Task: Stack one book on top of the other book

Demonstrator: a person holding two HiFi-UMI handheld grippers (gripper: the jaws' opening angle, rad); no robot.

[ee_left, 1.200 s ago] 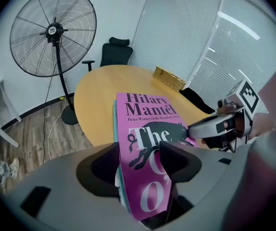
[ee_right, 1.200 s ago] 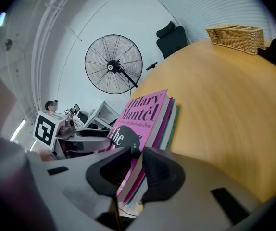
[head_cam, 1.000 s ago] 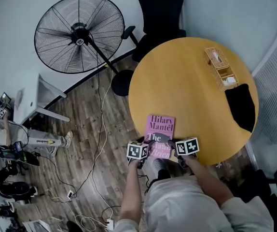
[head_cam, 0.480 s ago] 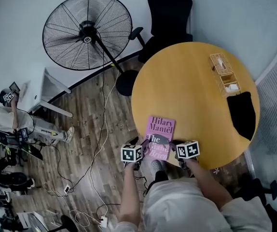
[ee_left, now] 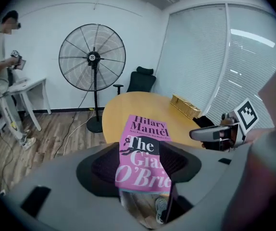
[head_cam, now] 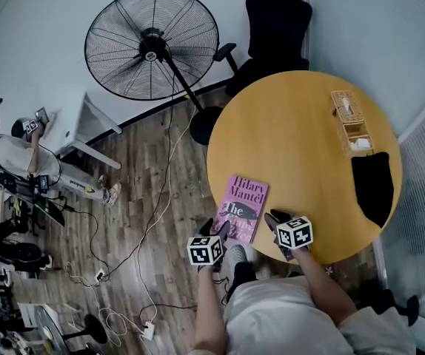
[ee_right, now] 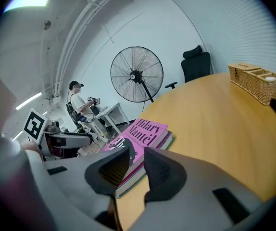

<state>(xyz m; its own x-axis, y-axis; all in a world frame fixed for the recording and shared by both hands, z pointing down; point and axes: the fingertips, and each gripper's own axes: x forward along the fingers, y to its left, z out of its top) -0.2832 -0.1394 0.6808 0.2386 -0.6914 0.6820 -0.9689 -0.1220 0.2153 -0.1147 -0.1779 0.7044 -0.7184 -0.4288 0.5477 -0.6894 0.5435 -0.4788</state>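
Claws have both drawn back toward the lower frame edge since a second ago. Nearest, the left claw (ee_left: pixel 139 147) gapes wide around the near end of the pink book (head_cam: pixel 243 207); contact is unclear. The right claw (ee_right: pixel 137 153) has just been opening slightly and holds nothing. It sits at the stack's corner on the table (head_cam: pixel 301 139). Only an edge of the lower book (ee_right: pixel 169 138) shows.

Left gripper (head_cam: pixel 217 230), right gripper (head_cam: pixel 275 218) — jaws apart.

pink book (head_cam: pixel 242 208), yellow table (head_cam: pixel 294 143), black fan (head_cam: pixel 152 50)
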